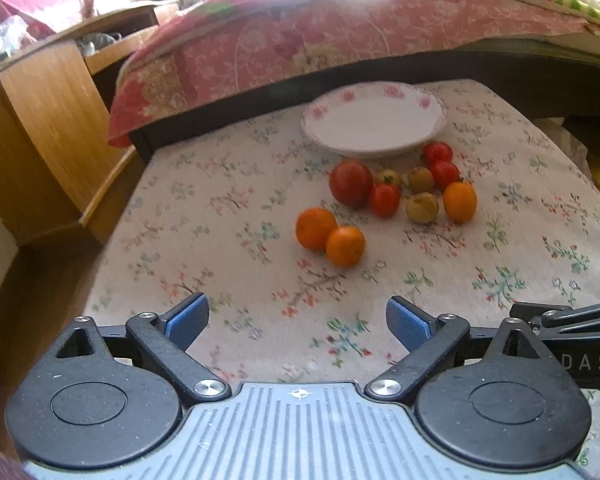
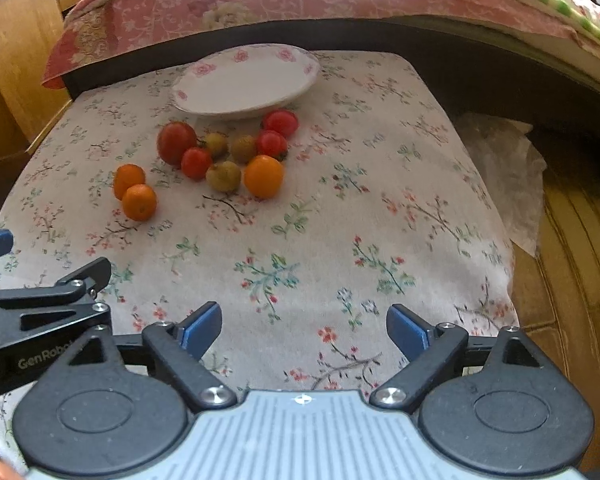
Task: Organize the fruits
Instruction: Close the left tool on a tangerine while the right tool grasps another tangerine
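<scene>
Fruit point(image 2: 220, 156) lies loose on the cloth-covered worktop point(image 2: 340, 240) just before the bare plate point(image 2: 204, 104); nothing is sorted yet. Left tool point(image 1: 298, 322) and right tool point(image 2: 304, 330) gape, holding nothing.

Three round orange citrus fruits lie on the flowered cloth: a touching pair point(image 1: 330, 239) left of centre in the left wrist view, and a single one point(image 1: 460, 201) to their right. Four red tomatoes show, one large point(image 1: 351, 182) and three small point(image 1: 385, 199), along with three small yellow-green fruits point(image 1: 421, 207). One white ceramic plate with a pink floral rim point(image 1: 428, 100) sits above them.
</scene>
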### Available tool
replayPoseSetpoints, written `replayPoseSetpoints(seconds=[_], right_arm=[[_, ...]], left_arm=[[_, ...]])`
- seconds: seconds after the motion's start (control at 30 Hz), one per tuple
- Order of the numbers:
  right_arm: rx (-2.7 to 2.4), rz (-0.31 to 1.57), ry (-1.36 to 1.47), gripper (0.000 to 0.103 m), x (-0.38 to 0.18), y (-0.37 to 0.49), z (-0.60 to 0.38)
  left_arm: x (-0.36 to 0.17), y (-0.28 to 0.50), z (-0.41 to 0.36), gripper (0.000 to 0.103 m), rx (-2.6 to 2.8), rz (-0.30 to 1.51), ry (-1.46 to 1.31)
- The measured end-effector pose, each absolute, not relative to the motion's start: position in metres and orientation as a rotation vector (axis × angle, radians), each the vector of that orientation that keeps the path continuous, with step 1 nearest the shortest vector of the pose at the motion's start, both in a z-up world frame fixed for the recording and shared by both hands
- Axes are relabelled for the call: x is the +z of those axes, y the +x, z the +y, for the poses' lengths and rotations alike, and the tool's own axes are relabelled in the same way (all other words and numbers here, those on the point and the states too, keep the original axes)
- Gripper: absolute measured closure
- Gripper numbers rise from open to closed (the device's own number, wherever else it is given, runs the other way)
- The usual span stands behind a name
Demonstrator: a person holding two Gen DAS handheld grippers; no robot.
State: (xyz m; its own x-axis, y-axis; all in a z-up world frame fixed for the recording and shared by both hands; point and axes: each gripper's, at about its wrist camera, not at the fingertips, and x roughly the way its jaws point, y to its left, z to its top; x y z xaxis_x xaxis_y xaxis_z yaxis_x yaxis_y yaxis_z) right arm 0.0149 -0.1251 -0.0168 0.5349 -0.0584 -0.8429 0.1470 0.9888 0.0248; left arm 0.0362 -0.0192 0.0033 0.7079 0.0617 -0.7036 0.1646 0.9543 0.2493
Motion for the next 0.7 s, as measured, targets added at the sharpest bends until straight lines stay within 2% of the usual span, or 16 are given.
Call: replayPoseSetpoints(seconds=[0.2,0.37,0.53,0.6,0.7], right_arm=[[-0.041,0.929,0.03,0.011,0.003,0.033,-0.119],[0.016,0.896,-0.001,0.012,0.003,0.061,-0.116],[0.074,0.899,-0.064,0.019,-0.002,0.084,-0.119],[0.1,0.913,-0.075,0.025,-0.005,0.089,-0.124],[0.134,0.927,-0.088,0.033,-0.011,0.094,-0.13]], left_arm=[[0.016,0.054,-0.005,0.001,-0.084,0.729,0.308],[0.007,0.078,0.002,0.003,-0.153,0.772,0.303],[0.001,0.088,-0.006,0.014,-0.24,0.77,0.308],[-0.003,0.09,-0.007,0.023,-0.293,0.795,0.275],[-0.014,0.093,-0.015,0.031,-0.346,0.836,0.273]])
